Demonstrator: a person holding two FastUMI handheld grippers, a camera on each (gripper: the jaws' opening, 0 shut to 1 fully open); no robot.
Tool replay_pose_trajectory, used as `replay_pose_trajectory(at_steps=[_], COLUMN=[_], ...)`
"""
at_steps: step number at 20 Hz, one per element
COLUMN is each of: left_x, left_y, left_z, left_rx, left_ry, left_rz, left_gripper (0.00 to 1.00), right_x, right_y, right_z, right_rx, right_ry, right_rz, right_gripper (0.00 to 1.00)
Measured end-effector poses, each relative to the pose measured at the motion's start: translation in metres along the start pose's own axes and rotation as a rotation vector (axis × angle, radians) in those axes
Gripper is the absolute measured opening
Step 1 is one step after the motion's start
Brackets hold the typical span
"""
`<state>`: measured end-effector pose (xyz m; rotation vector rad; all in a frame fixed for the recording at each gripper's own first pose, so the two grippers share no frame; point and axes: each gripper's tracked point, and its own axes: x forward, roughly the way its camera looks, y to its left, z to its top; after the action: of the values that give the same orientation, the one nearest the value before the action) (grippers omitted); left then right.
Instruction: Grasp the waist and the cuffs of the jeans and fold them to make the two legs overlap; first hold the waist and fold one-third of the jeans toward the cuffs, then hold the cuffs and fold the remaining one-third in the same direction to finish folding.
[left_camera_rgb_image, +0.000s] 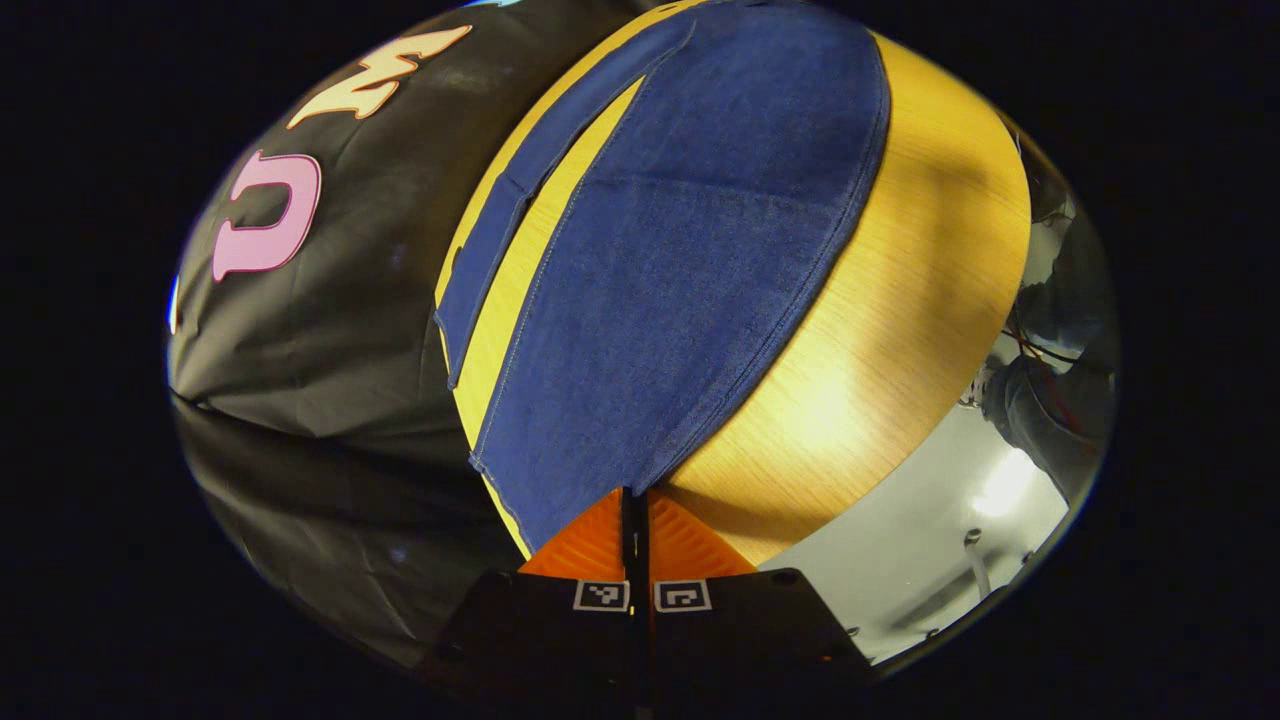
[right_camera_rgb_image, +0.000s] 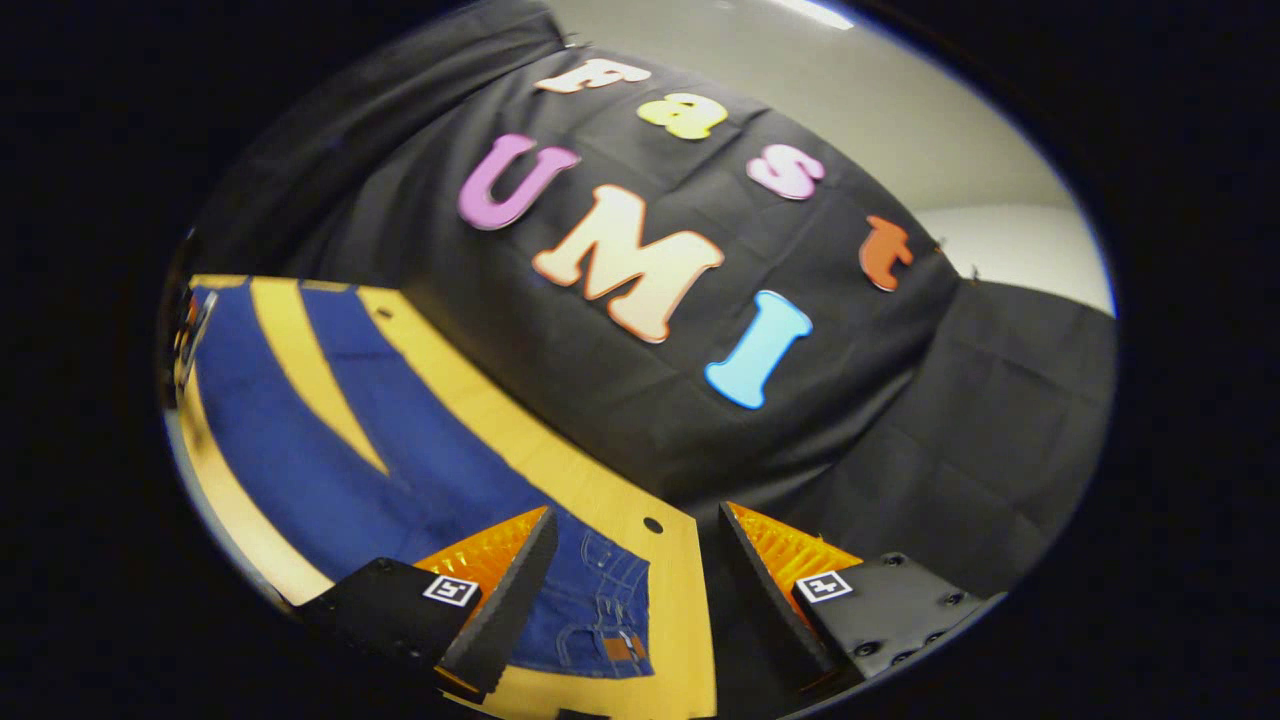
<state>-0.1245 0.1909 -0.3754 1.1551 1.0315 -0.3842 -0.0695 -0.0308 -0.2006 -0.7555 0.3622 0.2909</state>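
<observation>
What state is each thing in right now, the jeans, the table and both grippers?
jeans: spread flat on the table, legs apart, not yet folded.
left gripper: shut at the hem of the near leg's cuff; a pinch on the cloth cannot be confirmed.
right gripper: open, above the waist end.
table: wooden top, bearing the jeans.

- The jeans (left_camera_rgb_image: 690, 250) are deep blue denim with lighter stitched seams; in the right gripper view a small tan patch shows at their waist.
- The table (left_camera_rgb_image: 900, 330) is yellow-tan wood with fine grain.
- The floor (left_camera_rgb_image: 930, 560) is pale grey with a white glare spot.
- The booth cloth (right_camera_rgb_image: 620, 400) is black and creased.
</observation>
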Motion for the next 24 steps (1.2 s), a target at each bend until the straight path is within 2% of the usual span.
replay_pose_trajectory(at_steps=[2, 6, 7, 11, 17, 18, 20, 22, 24], left_x=[-0.003, -0.011, -0.013, -0.02, -0.033, -0.036, -0.045, -0.047, -0.046], left_y=[0.006, 0.019, 0.022, 0.038, 0.058, 0.058, 0.057, 0.059, 0.058], left_z=[0.002, 0.007, 0.01, 0.019, 0.029, 0.029, 0.03, 0.032, 0.033], left_rx=[-0.011, -0.06, -0.066, -0.069, -0.106, -0.113, -0.128, -0.132, -0.141], left_ry=[0.008, 0.033, 0.037, 0.058, 0.082, 0.087, 0.101, 0.115, 0.127], left_rz=[0.011, 0.029, 0.031, 0.051, 0.081, 0.083, 0.083, 0.088, 0.088], left_gripper=[0.0, 0.0, 0.0, 0.0, 0.0, 0.0, 0.0, 0.0, 0.0], right_x=[-0.001, -0.005, -0.005, -0.012, -0.003, 0.003, 0.012, 0.024, 0.029], right_y=[0.018, 0.052, 0.056, 0.087, 0.112, 0.114, 0.119, 0.121, 0.124], right_z=[-0.036, -0.113, -0.127, -0.17, -0.214, -0.222, -0.224, -0.225, -0.232], right_rx=[-0.117, -0.26, -0.306, -0.449, -0.615, -0.646, -0.687, -0.705, -0.681], right_ry=[0.051, 0.162, 0.175, 0.181, 0.156, 0.16, 0.133, 0.12, 0.138], right_rz=[0.08, 0.207, 0.227, 0.36, 0.436, 0.449, 0.458, 0.434, 0.439], right_gripper=[0.98, 0.98, 1.0, 0.98, 0.97, 1.0, 0.92, 0.82, 0.61])
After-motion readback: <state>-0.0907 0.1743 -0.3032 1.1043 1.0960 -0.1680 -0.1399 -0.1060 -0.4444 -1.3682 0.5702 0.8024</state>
